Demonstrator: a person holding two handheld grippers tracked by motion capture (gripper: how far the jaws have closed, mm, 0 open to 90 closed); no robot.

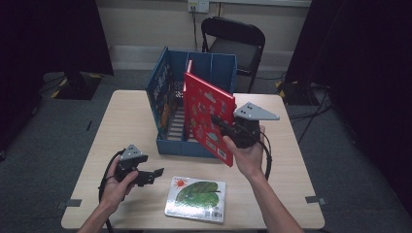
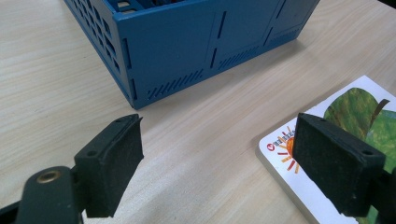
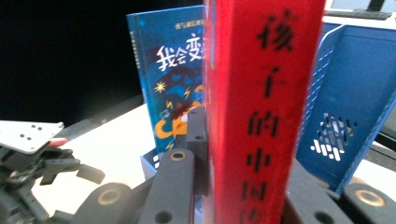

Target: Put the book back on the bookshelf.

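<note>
Red book spine: 孩子的中国 (cut off); blue book: apparently 我会变.

High view above table; gripper views close, perhaps level, sharing blue crate

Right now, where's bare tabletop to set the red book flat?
Widest free patch: table right of the blue crate, past the right tongs holding the red book. Also free: the strip left of the crate. Crowded: front edge, with the leaf-cover book and left tongs.
</note>
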